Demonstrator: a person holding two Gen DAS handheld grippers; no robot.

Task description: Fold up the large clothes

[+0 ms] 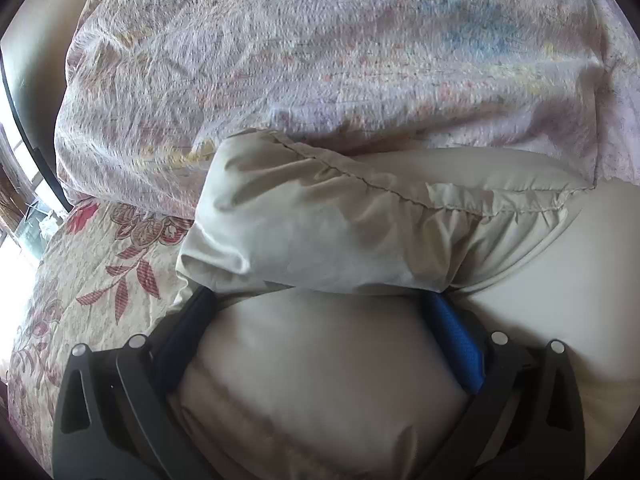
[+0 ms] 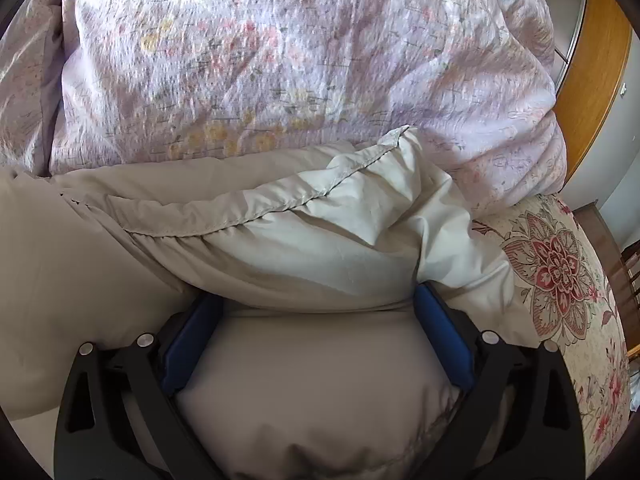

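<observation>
I am mid-fold: my left gripper (image 1: 320,300) and right gripper (image 2: 318,296) stand wide, each stuffed with the beige cloth (image 1: 340,232). Next I carry it toward twelve o'clock, over the flowery blanket (image 1: 280,60).

The left tool's (image 1: 320,296) fingertips are buried under a bunched fold of the beige cloth (image 1: 320,232), so whether they grip it cannot be told. The right tool's (image 2: 320,292) tips vanish the same way under the cloth (image 2: 312,248). Both views cut the cloth off at the bottom edge. The lilac quilt (image 1: 320,60) is blurred and its print unreadable; it runs past the top edge. The quilt and cloth hide most of the floral bedspread (image 2: 560,272).
</observation>
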